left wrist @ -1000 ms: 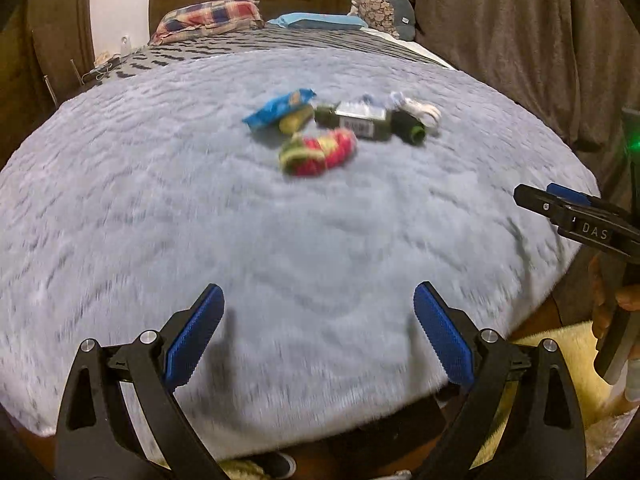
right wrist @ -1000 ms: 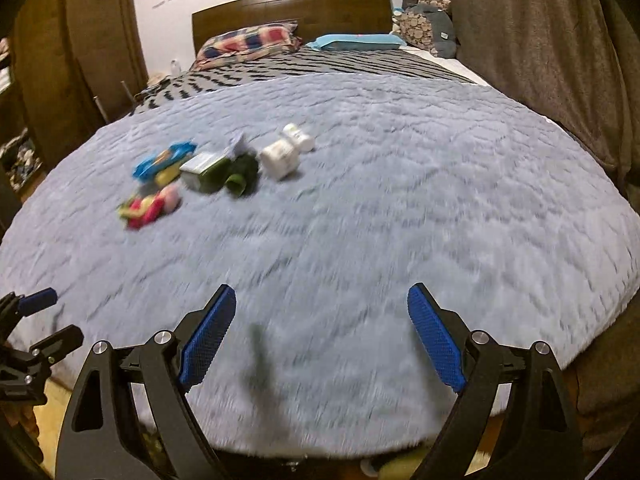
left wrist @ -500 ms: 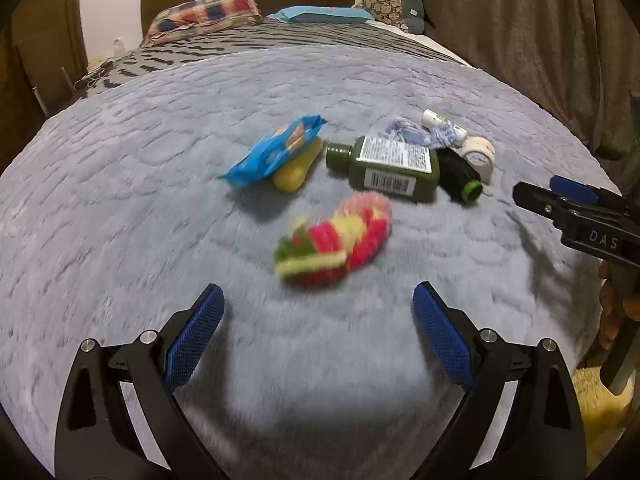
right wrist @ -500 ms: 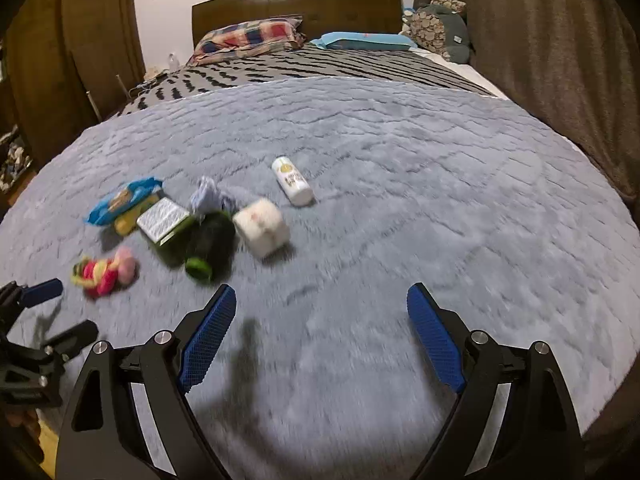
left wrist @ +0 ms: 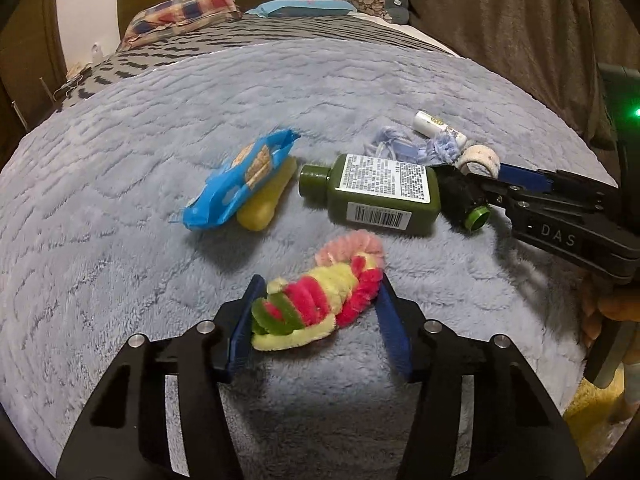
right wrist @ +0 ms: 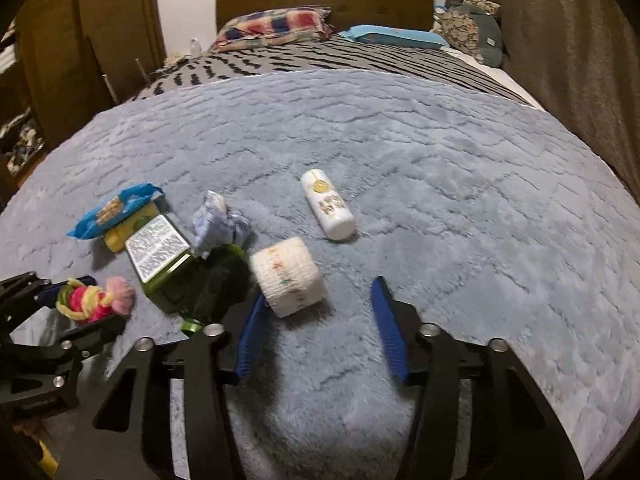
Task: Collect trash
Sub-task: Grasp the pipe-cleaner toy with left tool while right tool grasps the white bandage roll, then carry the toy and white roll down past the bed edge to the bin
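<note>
Your left gripper [left wrist: 318, 316] has just been closing and now pinches the fuzzy pink-and-yellow coil [left wrist: 320, 300], which lies just in front of the green bottle [left wrist: 380, 196]. It is soft and could squirm out as you lift. Your right gripper [right wrist: 316, 324] has also been narrowing, yet the white tape roll [right wrist: 288, 276], just right of that bottle, sits against only one pad; close now and it may roll away across the plush blanket [right wrist: 440, 160].
</note>
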### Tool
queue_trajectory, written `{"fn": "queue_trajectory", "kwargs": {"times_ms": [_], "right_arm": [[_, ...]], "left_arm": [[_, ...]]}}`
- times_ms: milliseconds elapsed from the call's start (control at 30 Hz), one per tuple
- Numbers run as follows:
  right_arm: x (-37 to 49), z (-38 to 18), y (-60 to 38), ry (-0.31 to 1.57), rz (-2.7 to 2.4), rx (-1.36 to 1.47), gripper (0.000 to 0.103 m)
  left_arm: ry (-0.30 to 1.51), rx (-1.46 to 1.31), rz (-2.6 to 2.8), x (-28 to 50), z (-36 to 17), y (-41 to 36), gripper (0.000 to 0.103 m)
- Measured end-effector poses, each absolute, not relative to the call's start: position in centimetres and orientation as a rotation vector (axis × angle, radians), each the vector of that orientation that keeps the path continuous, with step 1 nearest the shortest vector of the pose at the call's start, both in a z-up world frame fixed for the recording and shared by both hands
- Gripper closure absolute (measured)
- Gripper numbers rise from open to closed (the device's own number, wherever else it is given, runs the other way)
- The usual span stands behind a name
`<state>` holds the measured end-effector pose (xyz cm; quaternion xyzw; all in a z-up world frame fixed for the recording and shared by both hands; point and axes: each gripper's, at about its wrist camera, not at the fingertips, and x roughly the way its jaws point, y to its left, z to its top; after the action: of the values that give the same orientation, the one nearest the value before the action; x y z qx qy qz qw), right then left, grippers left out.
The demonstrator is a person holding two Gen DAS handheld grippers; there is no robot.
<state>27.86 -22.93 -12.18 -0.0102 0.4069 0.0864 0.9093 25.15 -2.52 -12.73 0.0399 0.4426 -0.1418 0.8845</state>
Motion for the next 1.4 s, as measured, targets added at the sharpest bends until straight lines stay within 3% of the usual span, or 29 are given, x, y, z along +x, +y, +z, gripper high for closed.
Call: {"fn": "queue_trajectory", "kwargs": {"times_ms": [133,433,900,1400], "right_arm": [[27.5,-12.0,-22.3,0.839,0.204,-0.035,0.076],[23.8,-10.1,-22.6,0.813,0.188,-0.013,0.076],[12.0,-5.1,-23.5,0.686,0.207,-0.004,0.076],[3.3,-9.3,-21.3,0.772,0.302,0.044,0.076]], "left_arm": [[0.916,0.083,-0.294,24.7,-12.7,-2.5,0.055],[0.893,0.079,-0.302,21.4,-11.3,-2.2,0.057],[0.758,0.064,-0.319,10.1,-6.5,-2.1,0.057],[0.806,0.047,-0.366,1.4,-9.5,-2.1,0.057]]}}
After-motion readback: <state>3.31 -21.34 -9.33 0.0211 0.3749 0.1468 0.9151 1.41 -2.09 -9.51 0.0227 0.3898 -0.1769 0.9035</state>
